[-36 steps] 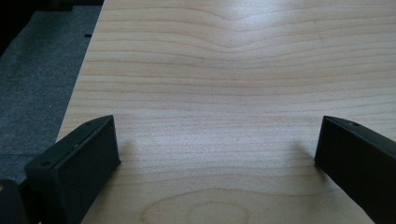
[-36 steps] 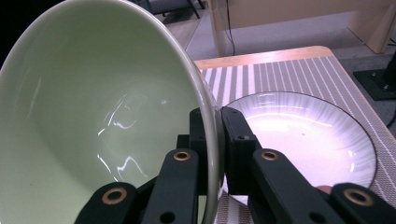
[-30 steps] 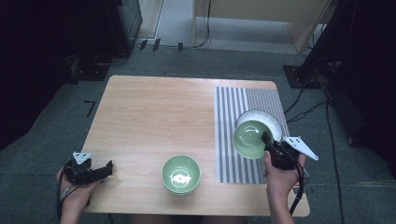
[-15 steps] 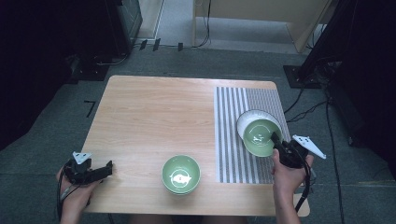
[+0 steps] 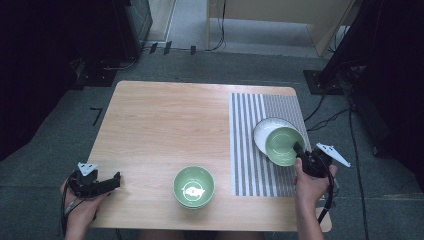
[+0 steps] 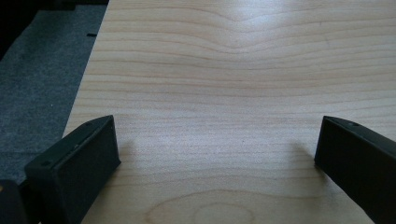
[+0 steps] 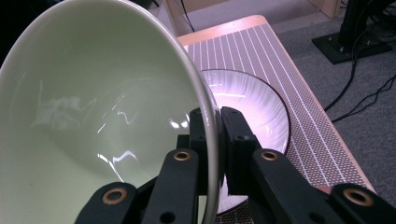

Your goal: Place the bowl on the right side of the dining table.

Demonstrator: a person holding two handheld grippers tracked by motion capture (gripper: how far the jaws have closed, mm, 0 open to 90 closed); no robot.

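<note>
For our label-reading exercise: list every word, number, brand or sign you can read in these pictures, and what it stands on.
No readable text.
The white mark inside the green ceramic bowl near the wooden table's front edge is too small to read.
The striped grey placemat carries only lines.

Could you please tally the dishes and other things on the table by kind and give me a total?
Green bowls: 2, one on the bare wood, one gripped at its rim by the right gripper
White bowl: 1, on the mat
Striped mat: 1
Total: 4
</note>
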